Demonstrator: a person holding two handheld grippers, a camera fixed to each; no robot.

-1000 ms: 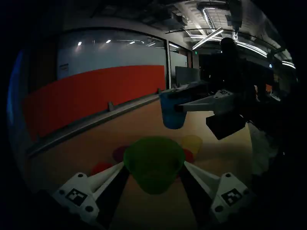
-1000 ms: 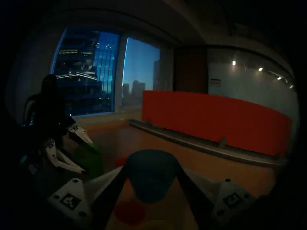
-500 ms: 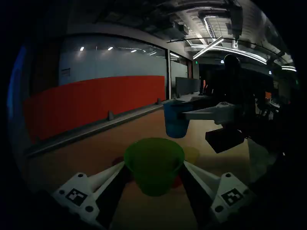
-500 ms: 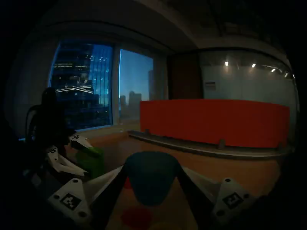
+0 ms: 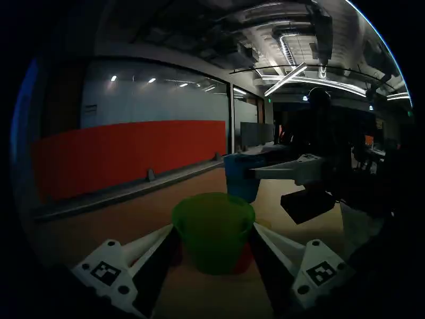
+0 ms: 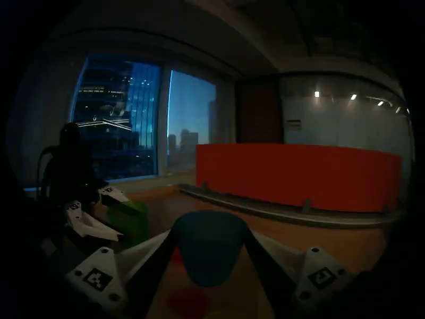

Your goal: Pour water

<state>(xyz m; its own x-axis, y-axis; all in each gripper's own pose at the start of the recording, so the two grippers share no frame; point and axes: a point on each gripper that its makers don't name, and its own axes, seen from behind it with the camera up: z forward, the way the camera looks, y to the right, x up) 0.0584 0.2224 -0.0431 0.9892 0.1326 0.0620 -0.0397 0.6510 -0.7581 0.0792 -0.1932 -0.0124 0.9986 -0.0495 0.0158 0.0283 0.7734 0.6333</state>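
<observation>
Clamping a green plastic cup (image 5: 213, 242), the left gripper (image 5: 213, 229) holds it upright over the wooden tabletop (image 5: 154, 204). The right gripper (image 6: 209, 239) pinches a blue cup (image 6: 209, 255) just beyond it. Pouring seems not yet begun: next, one smooth, tapered cup must tilt over the other's rim.

We cannot tell if there is water in the green cup (image 5: 213, 234) or the blue cup (image 6: 209, 247); it is too dark. The green cup hides most of a red thing (image 5: 244, 258) on the worktop (image 5: 133, 218). The person (image 5: 323, 133) is just a dark shape.
</observation>
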